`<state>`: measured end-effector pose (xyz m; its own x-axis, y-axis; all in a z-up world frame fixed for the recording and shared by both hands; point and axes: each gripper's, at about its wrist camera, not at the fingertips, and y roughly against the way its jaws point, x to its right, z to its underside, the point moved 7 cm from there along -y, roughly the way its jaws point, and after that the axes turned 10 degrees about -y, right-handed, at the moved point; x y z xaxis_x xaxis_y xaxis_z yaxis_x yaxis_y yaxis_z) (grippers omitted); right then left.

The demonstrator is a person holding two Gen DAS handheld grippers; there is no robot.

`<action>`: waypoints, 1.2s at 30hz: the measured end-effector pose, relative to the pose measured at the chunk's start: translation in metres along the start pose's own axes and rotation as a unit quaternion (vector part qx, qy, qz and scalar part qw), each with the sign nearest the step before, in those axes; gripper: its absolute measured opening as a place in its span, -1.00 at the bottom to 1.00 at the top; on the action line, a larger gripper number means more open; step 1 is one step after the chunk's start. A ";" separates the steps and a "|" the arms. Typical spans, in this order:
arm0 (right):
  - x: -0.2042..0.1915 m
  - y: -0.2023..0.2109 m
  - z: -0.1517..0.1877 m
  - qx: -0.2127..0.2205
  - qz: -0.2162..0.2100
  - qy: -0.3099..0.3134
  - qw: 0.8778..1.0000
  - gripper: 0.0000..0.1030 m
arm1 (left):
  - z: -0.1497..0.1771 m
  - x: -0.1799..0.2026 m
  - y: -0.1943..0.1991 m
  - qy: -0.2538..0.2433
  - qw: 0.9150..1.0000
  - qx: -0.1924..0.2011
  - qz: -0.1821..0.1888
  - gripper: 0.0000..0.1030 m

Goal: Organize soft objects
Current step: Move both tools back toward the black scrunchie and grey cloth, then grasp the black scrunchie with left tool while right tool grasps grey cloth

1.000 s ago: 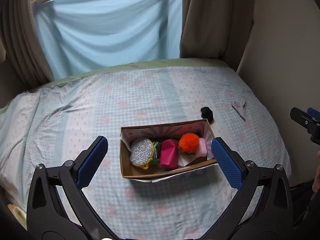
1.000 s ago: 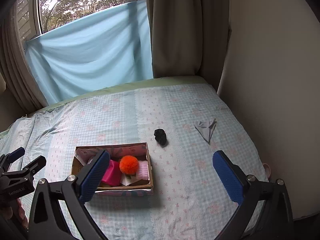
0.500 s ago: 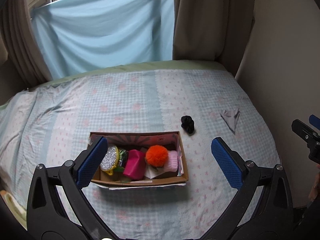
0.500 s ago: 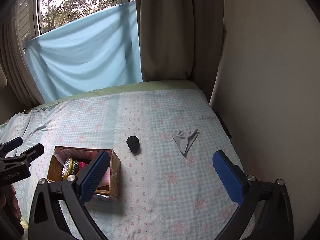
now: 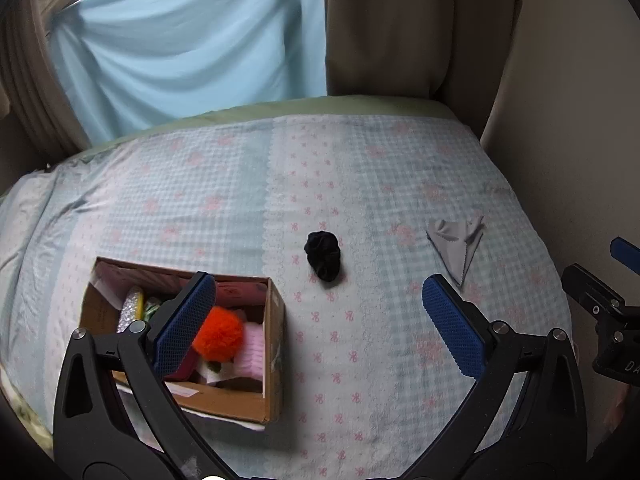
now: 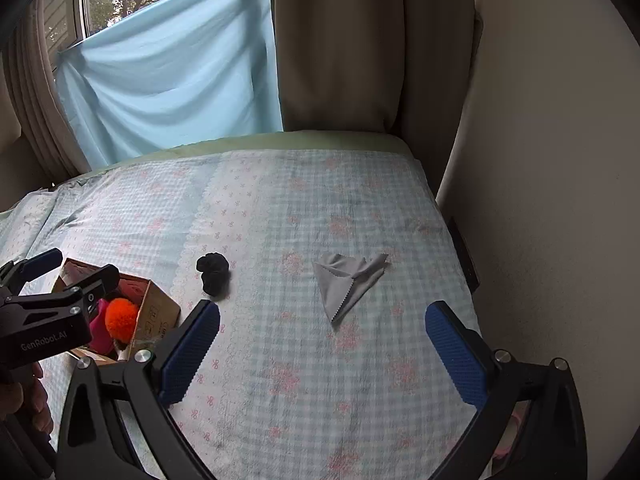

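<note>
A cardboard box on the bed holds an orange pompom, a pink soft item, a silver glitter piece and others. A black scrunchie lies on the bedspread right of the box; it also shows in the right wrist view. A grey cloth lies further right, also in the left wrist view. My left gripper is open and empty, above the bed below the scrunchie. My right gripper is open and empty, in front of the cloth. The box also shows in the right wrist view.
The checked bedspread covers the bed. A wall runs along the right edge. A beige curtain and a blue sheet hang behind the bed's far edge.
Both grippers have swung to the right. The box has slid left in both views; the scrunchie and grey cloth now sit nearer the centre. Both grippers stayed open.
</note>
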<state>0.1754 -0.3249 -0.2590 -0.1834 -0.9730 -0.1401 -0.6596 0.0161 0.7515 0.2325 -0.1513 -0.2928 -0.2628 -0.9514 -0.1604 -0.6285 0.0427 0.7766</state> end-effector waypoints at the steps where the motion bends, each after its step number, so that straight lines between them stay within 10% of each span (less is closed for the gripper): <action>1: 0.004 -0.010 0.002 -0.002 0.001 -0.002 1.000 0.99 | 0.000 0.007 -0.012 -0.004 1.000 -0.002 -0.001 0.99; 27: 0.036 -0.278 0.056 -0.032 0.038 -0.033 0.998 0.93 | 0.030 0.032 -0.270 0.009 0.997 -0.037 -0.064 0.88; 32: 0.036 -0.286 0.047 -0.012 0.048 -0.028 0.998 0.53 | 0.025 0.021 -0.283 0.045 0.998 -0.029 -0.035 0.78; 36: 0.039 -0.286 0.039 -0.003 0.053 -0.034 0.998 -0.01 | 0.021 0.021 -0.284 0.061 0.998 -0.026 -0.009 0.21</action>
<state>0.3284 -0.3581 -0.5046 -0.3010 -0.9481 -0.1022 -0.6296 0.1171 0.7680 0.3901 -0.1766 -0.5295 -0.1590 -0.9820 -0.1019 -0.5922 0.0123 0.8057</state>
